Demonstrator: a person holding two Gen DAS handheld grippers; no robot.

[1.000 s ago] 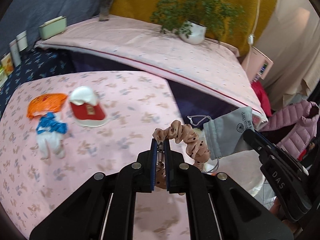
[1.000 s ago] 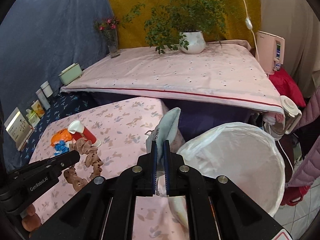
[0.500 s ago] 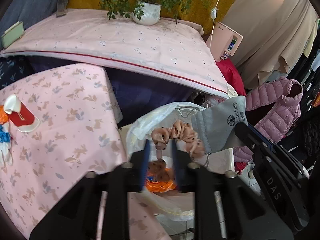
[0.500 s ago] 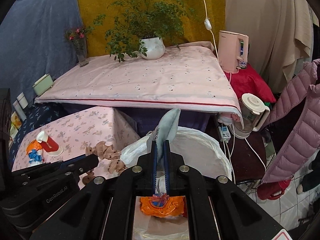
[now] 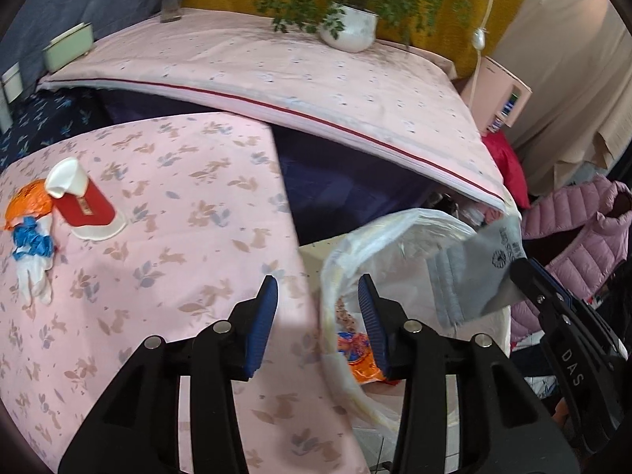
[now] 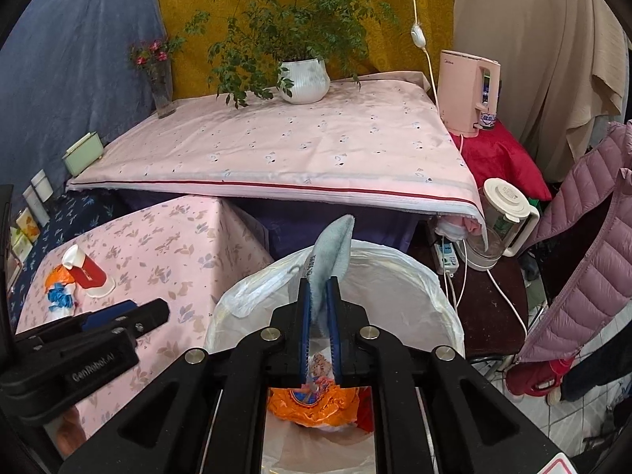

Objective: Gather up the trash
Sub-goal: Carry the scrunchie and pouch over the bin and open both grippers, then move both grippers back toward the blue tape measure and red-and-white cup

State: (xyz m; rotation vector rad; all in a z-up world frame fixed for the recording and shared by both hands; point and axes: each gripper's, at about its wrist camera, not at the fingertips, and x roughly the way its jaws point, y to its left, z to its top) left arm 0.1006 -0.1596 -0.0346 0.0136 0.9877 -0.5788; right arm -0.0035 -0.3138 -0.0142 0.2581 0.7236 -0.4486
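Holding a grey face mask (image 6: 330, 252), right gripper (image 6: 319, 316) sits above the trash bin (image 6: 414, 272); its blue pads are nearly closed, pinching the mask's lower end, w/ the rest of the mask standing up out of the jaws. In left-wrist view the same mask (image 5: 474, 272) hangs from the right gripper (image 5: 521, 272) over the bin's white liner bag (image 5: 395, 233).

Left gripper (image 5: 318, 316): jaws spread wide, nothing between the pads, nothing touched. One pad lies over the edge of the pink floral tablecloth (image 5: 177, 237), the other over the bin opening. From right-wrist view the left gripper (image 6: 118, 320) shows side-on, left of the bin, over the tablecloth.

Inside bin: orange wrapper (image 6: 312, 399) at the bottom, directly below the right gripper's pads; also seen in left-wrist view (image 5: 361, 359). A speckled brownish item lies just above it against the liner; too blurred to ID.

Left of bin, on the tablecloth, well apart from both grippers: crushed red-and-white paper cup (image 5: 81, 201) on its side; touching it, orange wrapper scrap (image 5: 27, 205); just beside that, blue-and-white plastic scrap (image 5: 33, 252).

Behind bin: higher table w/ pink cloth (image 6: 296, 146), potted plant (image 6: 304, 79) on it.
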